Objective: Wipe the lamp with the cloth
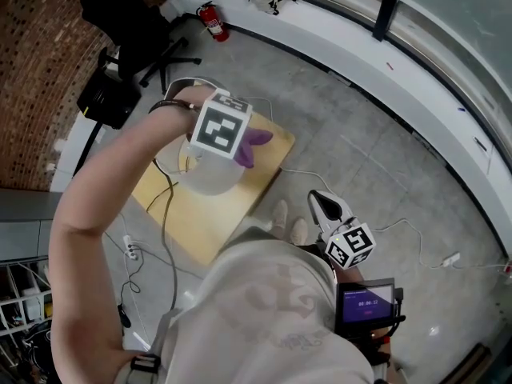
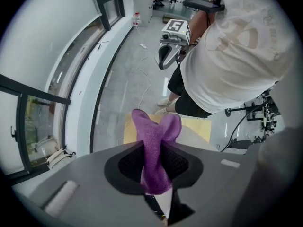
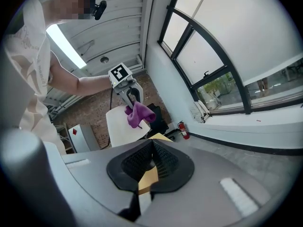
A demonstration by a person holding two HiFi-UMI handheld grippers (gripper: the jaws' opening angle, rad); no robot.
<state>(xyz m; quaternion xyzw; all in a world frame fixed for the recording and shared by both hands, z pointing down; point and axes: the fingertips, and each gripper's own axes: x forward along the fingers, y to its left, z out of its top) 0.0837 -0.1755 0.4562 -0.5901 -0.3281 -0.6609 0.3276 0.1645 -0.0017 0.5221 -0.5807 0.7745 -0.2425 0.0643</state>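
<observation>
1. The lamp (image 3: 118, 126) shows as a broad white dome directly under the tips of the left tongs (image 2: 152, 151), which point straight down at it. It stands on a yellow board (image 1: 210, 218), well ahead of the right tongs (image 3: 151, 148).
2. The cloth (image 2: 152, 126) is purple and clamped between the left tongs' pads, with two loose lobes sticking out past the tips. That overhang probably lets soft fabric, not the hard jaws, meet the lamp.
3. Coming from above suits wiping the dome's top, because the cloth can be dragged across it. Seen from the side, the cloth hangs right at the lamp's upper edge. I cannot tell whether it touches.
4. The right tongs are closed on nothing and held about level beside the person's hip, far from the lamp. They look idle, since this looks like a one-handed wipe.
5. The left gripper view alone shows the grip itself, with the pads pressing the cloth mid-length. There the cloth hides almost all of the lamp.
6. The right gripper view alone gives the side-on relation of the left tongs, cloth and lamp stacked top to bottom.
7. The head view alone shows the layout: the board on the floor (image 1: 360, 158) and a dark cable (image 1: 166, 214) crossing it. There the marker cube (image 1: 220, 126) covers the left tongs' tips.
</observation>
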